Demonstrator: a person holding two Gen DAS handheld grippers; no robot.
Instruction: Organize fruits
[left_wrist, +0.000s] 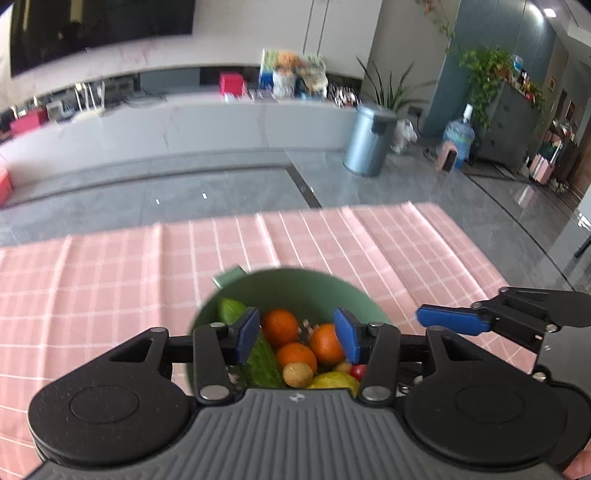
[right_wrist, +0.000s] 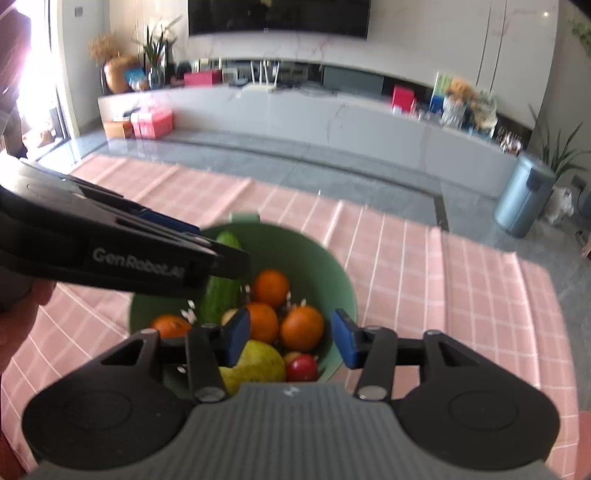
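A green bowl (left_wrist: 295, 286) (right_wrist: 332, 280) stands on the pink checked cloth. It holds several oranges (left_wrist: 279, 326) (right_wrist: 301, 326), a cucumber (left_wrist: 264, 363) (right_wrist: 221, 295), a yellow pear (right_wrist: 258, 360), a red apple (right_wrist: 302, 368) and a brown walnut (left_wrist: 297, 374). My left gripper (left_wrist: 297, 338) hovers open and empty over the bowl. My right gripper (right_wrist: 290, 339) is open and empty above the bowl's near side. The right gripper shows at the right of the left wrist view (left_wrist: 454, 319). The left gripper shows at the left of the right wrist view (right_wrist: 166, 251).
The pink checked tablecloth (left_wrist: 110, 277) (right_wrist: 461, 288) covers the table around the bowl. Its far edge meets grey floor. A grey bin (left_wrist: 367, 142) (right_wrist: 522, 197) and a long white counter (right_wrist: 295, 118) stand far behind.
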